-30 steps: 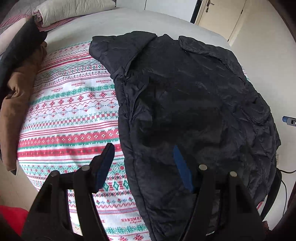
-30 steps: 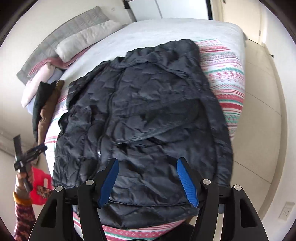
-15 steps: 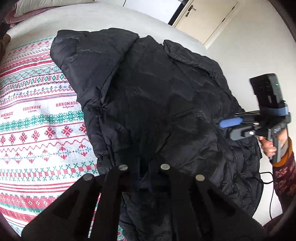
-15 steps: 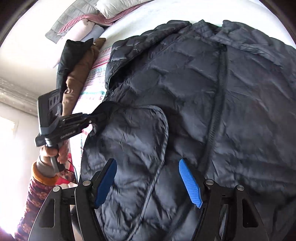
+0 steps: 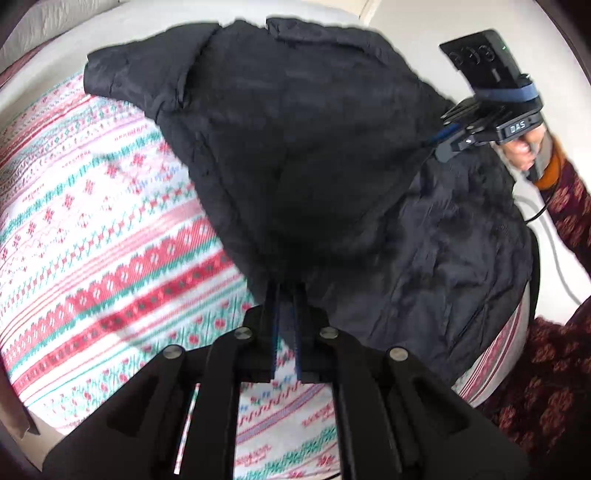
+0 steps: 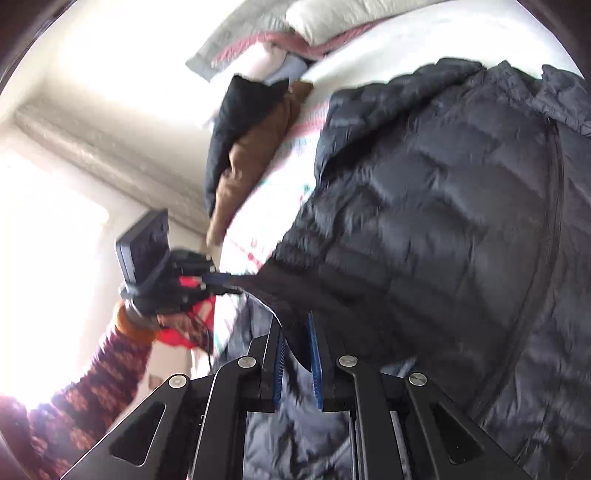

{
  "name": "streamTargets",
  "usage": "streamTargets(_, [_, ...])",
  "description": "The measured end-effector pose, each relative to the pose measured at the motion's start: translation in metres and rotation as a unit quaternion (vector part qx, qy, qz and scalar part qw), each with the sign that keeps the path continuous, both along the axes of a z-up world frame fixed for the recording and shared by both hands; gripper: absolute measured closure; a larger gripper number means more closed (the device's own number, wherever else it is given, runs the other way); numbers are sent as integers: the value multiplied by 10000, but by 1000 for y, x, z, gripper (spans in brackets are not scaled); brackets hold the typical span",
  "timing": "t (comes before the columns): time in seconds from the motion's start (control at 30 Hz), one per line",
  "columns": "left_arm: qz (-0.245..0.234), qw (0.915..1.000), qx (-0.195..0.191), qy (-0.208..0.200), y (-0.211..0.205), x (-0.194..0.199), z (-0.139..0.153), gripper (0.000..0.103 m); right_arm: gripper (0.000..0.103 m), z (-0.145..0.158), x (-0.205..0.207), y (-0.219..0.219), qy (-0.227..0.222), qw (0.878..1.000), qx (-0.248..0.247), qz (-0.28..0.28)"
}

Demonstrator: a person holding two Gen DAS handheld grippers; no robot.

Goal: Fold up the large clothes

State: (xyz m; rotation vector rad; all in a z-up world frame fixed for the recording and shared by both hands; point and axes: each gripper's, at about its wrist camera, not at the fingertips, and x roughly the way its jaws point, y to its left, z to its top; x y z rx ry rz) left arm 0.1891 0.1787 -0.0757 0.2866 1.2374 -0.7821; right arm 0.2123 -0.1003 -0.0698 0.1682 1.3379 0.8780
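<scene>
A large black quilted jacket (image 5: 314, 155) lies on a bed, its near part lifted off the blanket. My left gripper (image 5: 286, 291) is shut on the jacket's edge and holds it up. My right gripper (image 6: 295, 328) is shut on another part of the same edge; the quilted jacket (image 6: 443, 221) fills the right of that view. Each gripper shows in the other's view: the right one (image 5: 448, 142) at the jacket's right side, the left one (image 6: 225, 282) at its left edge. The fabric between them is raised and taut.
A red, green and white patterned blanket (image 5: 110, 258) covers the bed. Brown and black clothes (image 6: 251, 155) are piled at the bed's far side, with pillows (image 6: 332, 18) behind. A cable (image 5: 554, 251) runs on the floor at right. A bright window is at left.
Both grippers have closed on the jacket's edge; the right one was open half a second ago. The edge has been lifted off the blanket and both views have swung.
</scene>
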Motion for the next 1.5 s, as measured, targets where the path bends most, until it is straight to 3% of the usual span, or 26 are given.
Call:
streamTargets(0.07, [-105,9962,860,-128,2,-14,-12,95,88,-25,-27,5,584,9930,-1001,241])
streamTargets(0.13, [-96,9920,1227,-289,7,-23,-9,90,87,-28,-54,-2,802,9897,-1123,372])
streamTargets(0.2, [-15,9930,1087,-466,10,-29,8,76,77,-6,-75,-18,491,9937,-958,303])
streamTargets(0.27, [40,9951,705,-692,7,-31,32,55,65,21,-82,-45,154,9977,-656,-111])
streamTargets(0.3, [45,9955,483,-810,3,-31,44,53,55,34,-81,-59,-62,9977,-545,-394])
streamTargets(0.37, [70,9950,89,-995,-10,-26,63,49,49,54,-78,-86,-542,9915,-638,-997])
streamTargets(0.5, [147,9942,-394,-987,-47,-5,65,45,47,57,-62,-126,-1043,9640,-1444,-1972])
streamTargets(0.63, [157,9986,-210,-465,-71,4,21,45,46,9,-49,-150,-561,9493,-2002,-2358])
streamTargets(0.73, [63,9997,-192,-102,-69,-2,-9,44,46,-19,-56,-161,-561,9536,-1854,-2304])
streamTargets(0.87, [-86,9999,-56,0,-58,-15,4,44,46,-18,-59,-160,-518,9566,-1974,-2081])
streamTargets(0.93, [-16,9996,238,-174,-56,-11,13,44,46,-4,-48,-157,-363,9570,-2090,-1977])
streamTargets(1.0, [171,9973,537,-474,-54,-2,27,39,46,12,-31,-148,-512,9534,-2269,-1922])
streamTargets(1.2, [1034,9869,662,-1046,-53,73,57,30,36,46,46,-115,-1418,9166,-3371,-1613])
streamTargets(1.37, [1603,9699,1097,-1466,-73,159,54,30,36,38,117,-106,-1887,8817,-4048,-1523])
streamTargets(1.5, [1833,9574,1492,-1660,-103,224,34,30,36,9,180,-97,-2111,8486,-4576,-1612])
